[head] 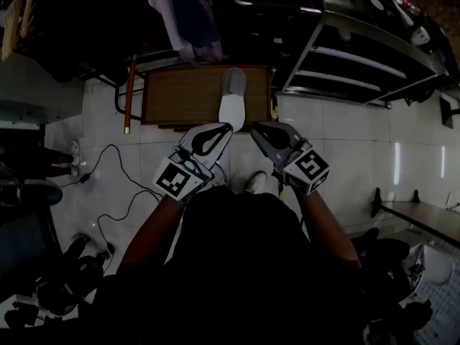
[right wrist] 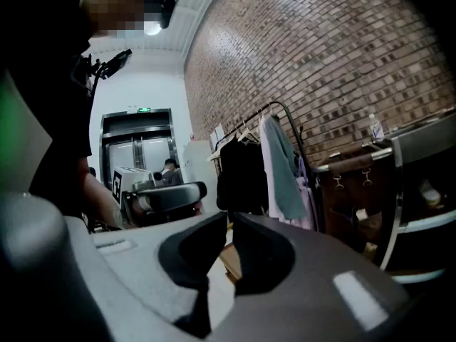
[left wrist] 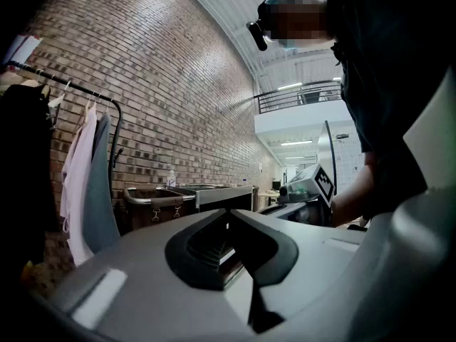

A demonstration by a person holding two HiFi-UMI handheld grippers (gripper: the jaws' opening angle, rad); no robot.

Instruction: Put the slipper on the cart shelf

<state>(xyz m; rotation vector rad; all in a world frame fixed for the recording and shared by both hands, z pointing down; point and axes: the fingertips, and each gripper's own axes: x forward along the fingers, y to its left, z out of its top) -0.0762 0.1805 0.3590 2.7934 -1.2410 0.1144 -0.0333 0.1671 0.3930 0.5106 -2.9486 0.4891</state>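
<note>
A grey and white slipper (head: 232,98) lies on a brown wooden platform (head: 180,95) on the floor, straight ahead of me. My left gripper (head: 227,127) and right gripper (head: 254,129) hover side by side just short of the platform's near edge, both level, with nothing between the jaws. The left jaws meet at their tips (left wrist: 229,213), and the right jaws (right wrist: 231,216) are closed too. The metal cart (head: 374,56) with dark open shelves stands at the upper right. Neither gripper touches the slipper.
Garments hang on a rack (head: 188,16) behind the platform, also seen in the right gripper view (right wrist: 274,162). A black cable (head: 118,171) snakes over the pale tiles at left. A table (head: 428,221) stands at right, and dark gear (head: 65,272) sits at lower left.
</note>
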